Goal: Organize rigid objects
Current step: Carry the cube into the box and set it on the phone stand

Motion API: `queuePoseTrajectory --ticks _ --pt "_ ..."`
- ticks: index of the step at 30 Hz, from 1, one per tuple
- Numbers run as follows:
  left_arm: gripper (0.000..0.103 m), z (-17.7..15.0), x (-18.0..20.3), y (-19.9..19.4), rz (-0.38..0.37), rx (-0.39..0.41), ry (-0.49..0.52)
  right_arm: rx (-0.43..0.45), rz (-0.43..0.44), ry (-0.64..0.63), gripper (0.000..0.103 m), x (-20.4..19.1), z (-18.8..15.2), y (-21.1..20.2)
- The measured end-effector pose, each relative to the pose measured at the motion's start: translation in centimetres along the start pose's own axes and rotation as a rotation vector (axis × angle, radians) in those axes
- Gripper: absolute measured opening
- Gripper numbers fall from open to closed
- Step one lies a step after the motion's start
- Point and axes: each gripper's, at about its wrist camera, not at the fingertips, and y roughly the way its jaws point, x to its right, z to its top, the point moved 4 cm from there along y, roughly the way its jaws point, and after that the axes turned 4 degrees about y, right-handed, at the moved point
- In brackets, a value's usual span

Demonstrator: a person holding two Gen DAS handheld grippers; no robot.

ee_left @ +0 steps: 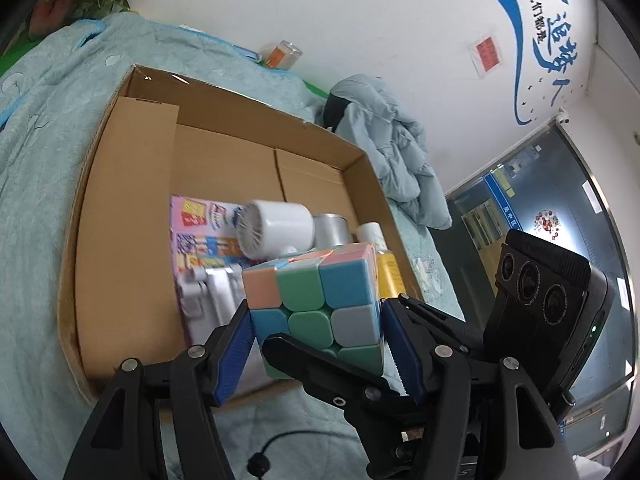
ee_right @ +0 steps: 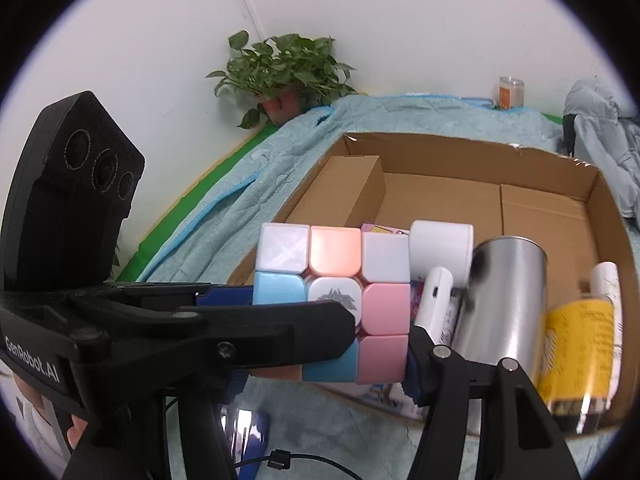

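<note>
– Where is the pastel plastic puzzle cube point(ee_left: 316, 300)?
– Up in the air, over the near edge of the brown cardboard box point(ee_left: 240, 92). The left gripper point(ee_left: 316, 310) squeezes its sides.
– And the right gripper point(ee_right: 332, 356)?
– One finger touches the cube. The other is hidden, so its grip is unclear. It should squeeze tight before the left one lets go.

Ahead of the gripper a light blue blanket point(ee_right: 288, 152) covers the surface. Beyond it, up and left, a leafy potted plant point(ee_right: 284, 66) stands against the white wall point(ee_right: 400, 20). Far right lies what looks like a crumpled grey-blue jacket point(ee_left: 396, 148).
</note>
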Motion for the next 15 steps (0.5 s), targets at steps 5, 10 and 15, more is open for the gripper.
queuePoseTrajectory --ticks 5,10,15 --pt "0.061 3.4 -3.9 2.1 -0.023 -0.047 -0.049 -0.048 -0.009 0.055 0.06 0.9 2.1 3.4" --pt "0.062 4.9 -6.5 4.1 -0.037 -0.084 -0.074 -0.073 -0.024 0.099 0.059 2.0 2.8 5.9" --pt "0.065 5.7 -8.2 4.5 0.01 -0.074 -0.084 -0.073 -0.079 0.105 0.058 2.5 2.8 7.3"
